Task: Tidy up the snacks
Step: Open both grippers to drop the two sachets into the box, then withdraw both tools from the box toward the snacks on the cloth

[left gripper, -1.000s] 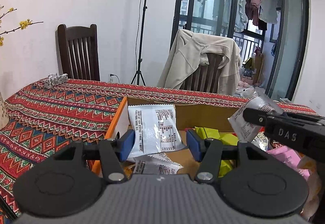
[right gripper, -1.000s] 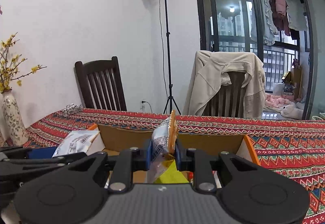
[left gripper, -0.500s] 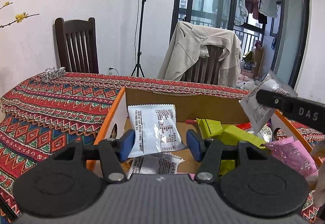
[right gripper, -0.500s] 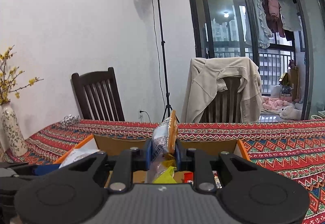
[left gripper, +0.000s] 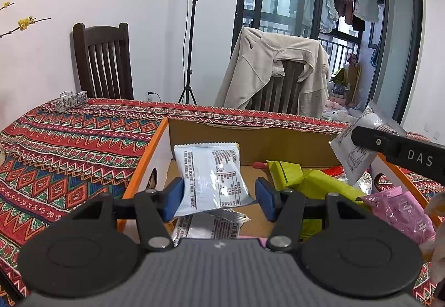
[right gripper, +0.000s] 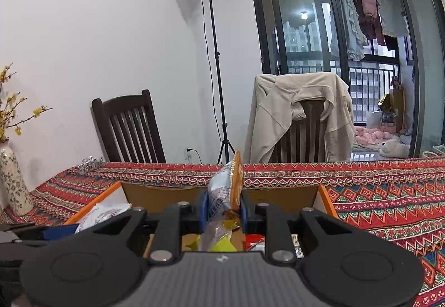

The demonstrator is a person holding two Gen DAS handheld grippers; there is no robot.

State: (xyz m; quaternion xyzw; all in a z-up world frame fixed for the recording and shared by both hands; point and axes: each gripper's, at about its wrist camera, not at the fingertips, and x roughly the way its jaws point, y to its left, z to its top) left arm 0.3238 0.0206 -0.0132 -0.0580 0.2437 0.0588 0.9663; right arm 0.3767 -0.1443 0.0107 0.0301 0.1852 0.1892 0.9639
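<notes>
Spreading across the table, a red patterned tablecloth (left gripper: 69, 145) is being seen at the far left of the left wrist view, with a small silver-wrapped item (left gripper: 71, 100) lying near its far edge and a dark wooden chair (left gripper: 103, 62) standing behind it against the white wall. Just to the right, an open cardboard box (left gripper: 250, 137) with orange-edged flaps is being shown resting on the cloth.

Above the left part of the box, a white snack packet (left gripper: 211, 179) is being held by the left gripper (left gripper: 219, 197); its blue pads (left gripper: 173, 197) are being pressed against the packet's two side edges, so the jaws are closed on it at partial width. Beneath it, a second silvery printed packet (left gripper: 208, 226) is lying on the box floor. Further right, yellow-green packets (left gripper: 306, 182) and a pink packet (left gripper: 400, 212) are being kept inside the box.

At the right edge of that view, the right gripper (right gripper: 224, 205) is being seen from the side, carrying another white packet (left gripper: 358, 148) above the right part of the box. In the right wrist view, that packet (right gripper: 226, 187) is being pinched edge-on between nearly closed jaws, its orange face turned to the right, and it is being held upright over the box interior.

Behind the table, a light stand (right gripper: 214, 56) is standing by the wall, and a second chair is being covered by a beige jacket (right gripper: 297, 118). A patterned vase (right gripper: 12, 179) is standing at the table's left end.
</notes>
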